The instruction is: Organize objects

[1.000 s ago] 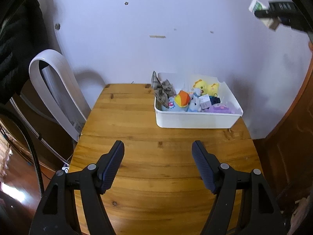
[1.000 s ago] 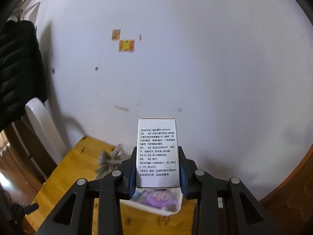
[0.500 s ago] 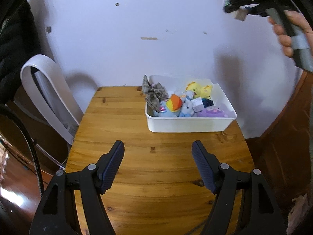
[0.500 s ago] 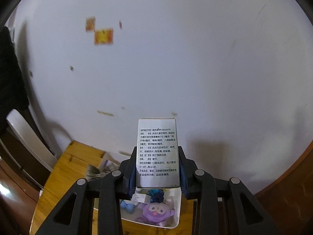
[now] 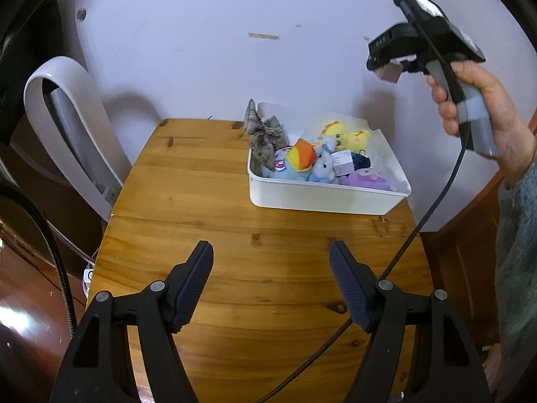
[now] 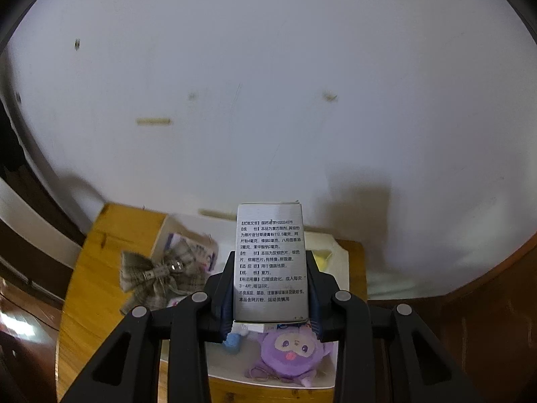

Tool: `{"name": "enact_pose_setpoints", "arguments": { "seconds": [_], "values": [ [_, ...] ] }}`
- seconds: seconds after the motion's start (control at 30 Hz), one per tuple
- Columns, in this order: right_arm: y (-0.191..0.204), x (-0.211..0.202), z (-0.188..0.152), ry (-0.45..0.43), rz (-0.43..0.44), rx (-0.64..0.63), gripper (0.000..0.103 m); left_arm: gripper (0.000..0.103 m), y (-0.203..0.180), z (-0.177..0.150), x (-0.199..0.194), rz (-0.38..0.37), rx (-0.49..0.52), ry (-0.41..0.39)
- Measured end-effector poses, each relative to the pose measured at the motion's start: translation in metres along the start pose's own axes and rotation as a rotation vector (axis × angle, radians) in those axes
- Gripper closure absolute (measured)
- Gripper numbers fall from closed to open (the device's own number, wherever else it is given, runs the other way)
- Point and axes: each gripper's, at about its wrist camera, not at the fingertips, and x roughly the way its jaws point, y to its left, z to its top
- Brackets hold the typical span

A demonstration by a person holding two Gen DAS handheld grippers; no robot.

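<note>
- Right gripper [image 6: 271,288] clamps a printed box [image 6: 270,265] above the white bin [image 5: 322,198].
- Left gripper [image 5: 271,288] gapes empty over bare table [image 5: 188,201] before the bin.

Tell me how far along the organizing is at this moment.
Mostly done: the white bin already holds the plush toys and a plaid bow, and the wooden table shows nothing loose. In hand: the right gripper clamps a printed medicine box above the bin. Left: lowering and releasing it. The left gripper hangs open, empty.

Both wrist views toward bin [image 5: 322,198]
</note>
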Motion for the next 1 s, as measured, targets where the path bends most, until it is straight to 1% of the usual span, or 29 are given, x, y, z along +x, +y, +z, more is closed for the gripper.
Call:
{"name": "enact_pose_setpoints", "arguments": {
  "seconds": [0.07,0.1,0.13,0.2,0.33,0.47,0.6,0.83,1.0],
  "values": [
    [0.004,0.007,-0.004,0.019,-0.005,-0.011,0.064,0.028,0.002,-0.001,0.002,0.003,-0.006,0.01],
    [0.004,0.009,-0.007,0.03,-0.001,-0.009,0.056,0.028,0.002,-0.001,0.002,0.001,-0.011,0.016],
    [0.003,0.01,-0.01,0.038,0.007,-0.002,0.046,0.028,0.003,-0.001,0.002,-0.022,0.002,0.022],
    [0.001,0.009,-0.014,0.037,0.019,0.007,0.039,0.028,0.003,-0.002,-0.001,-0.022,-0.004,0.014],
    [-0.002,0.002,-0.022,0.036,0.033,0.007,0.038,0.028,0.003,-0.002,-0.005,-0.014,-0.009,0.011],
    [-0.001,0.0,-0.03,0.053,0.039,0.009,0.038,0.028,0.005,-0.005,-0.009,-0.028,-0.024,0.022],
    [-0.002,-0.007,-0.046,0.068,0.068,0.021,0.038,0.028,0.004,-0.008,-0.019,-0.022,-0.012,0.013],
    [-0.009,-0.047,-0.084,0.036,0.105,0.04,0.038,0.028,0.004,-0.015,-0.036,-0.022,0.004,-0.003],
    [-0.016,-0.083,-0.106,-0.002,0.111,0.061,0.038,0.028,0.003,-0.021,-0.05,-0.031,0.012,-0.024]
  ]
}}
